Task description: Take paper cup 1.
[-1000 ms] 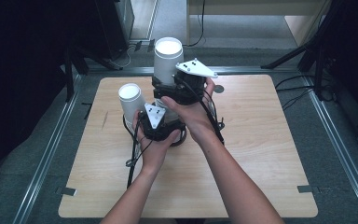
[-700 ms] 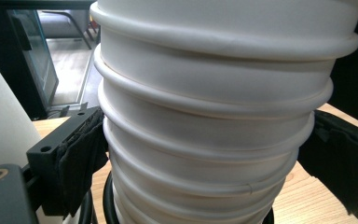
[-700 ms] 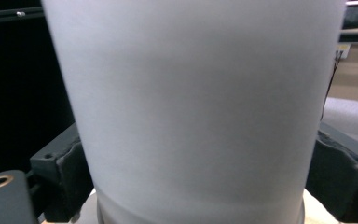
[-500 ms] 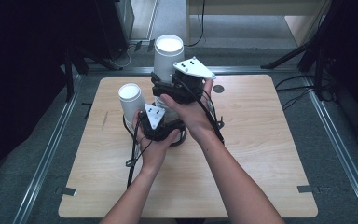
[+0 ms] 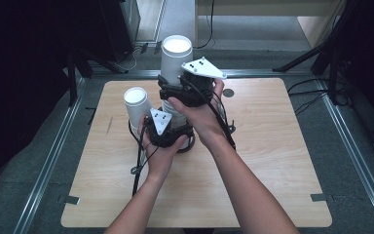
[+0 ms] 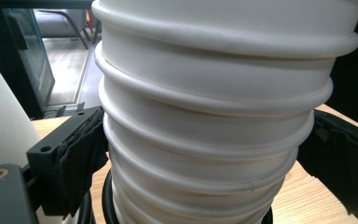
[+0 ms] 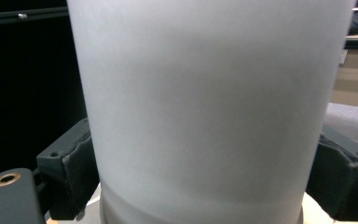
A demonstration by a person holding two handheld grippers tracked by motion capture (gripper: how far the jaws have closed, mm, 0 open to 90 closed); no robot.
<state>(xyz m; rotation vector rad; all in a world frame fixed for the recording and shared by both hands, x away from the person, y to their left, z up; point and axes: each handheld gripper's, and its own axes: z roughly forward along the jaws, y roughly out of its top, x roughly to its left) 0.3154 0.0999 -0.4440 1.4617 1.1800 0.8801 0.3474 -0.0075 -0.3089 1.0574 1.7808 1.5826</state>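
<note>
No text, label, brand, number or sign can be read anywhere. The stack of white paper cups (image 6: 214, 121) is plain — only bare rolled rims, one above the other, in the middle of the left gripper view. The top cup (image 7: 209, 107) in the right gripper view is blank too — as is the wooden table (image 5: 272, 161) in the high view.
</note>
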